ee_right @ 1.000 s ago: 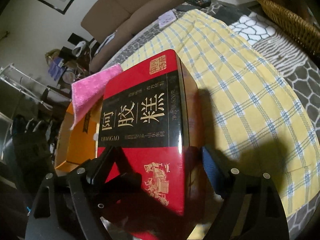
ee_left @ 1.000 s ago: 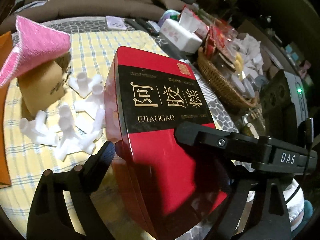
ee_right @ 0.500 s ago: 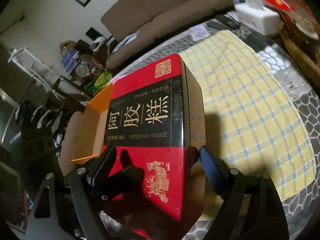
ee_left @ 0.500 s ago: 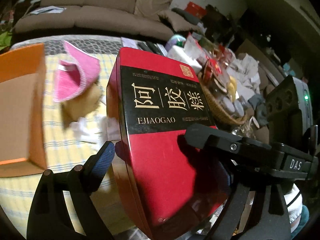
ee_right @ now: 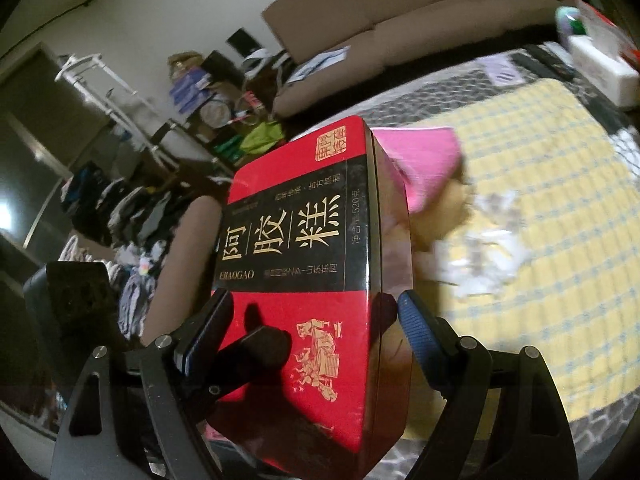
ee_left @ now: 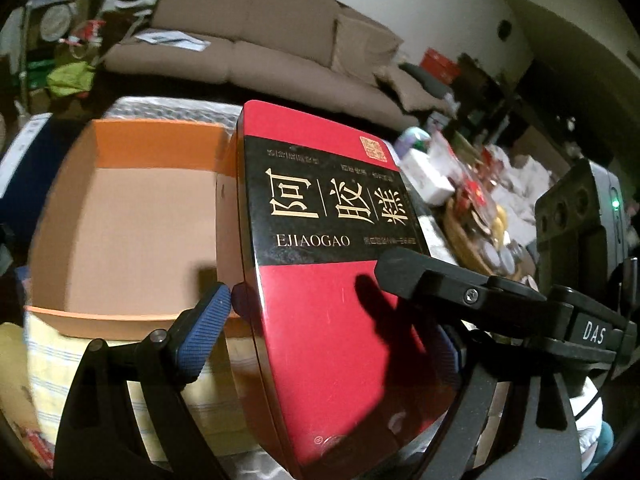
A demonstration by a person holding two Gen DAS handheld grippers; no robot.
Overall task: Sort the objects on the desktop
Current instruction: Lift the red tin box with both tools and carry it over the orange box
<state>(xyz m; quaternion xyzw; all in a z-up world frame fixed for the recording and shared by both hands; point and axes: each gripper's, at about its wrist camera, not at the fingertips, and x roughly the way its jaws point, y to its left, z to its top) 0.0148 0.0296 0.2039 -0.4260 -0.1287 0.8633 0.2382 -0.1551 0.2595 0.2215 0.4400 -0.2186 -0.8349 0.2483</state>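
The open orange box [ee_left: 132,220] shows only its bare floor, while the red tin [ee_left: 332,264] hangs beside it, clamped by both the left gripper [ee_left: 320,320] and right gripper [ee_right: 312,312], and only the right view shows the pink cloth [ee_right: 420,160] and blurred white bits [ee_right: 484,248] on the yellow checked cloth [ee_right: 560,184].

Dim indoor light, heavy fisheye bending and black corners, motion-blurred backgrounds, glare on the glossy red tin [ee_left: 320,320].
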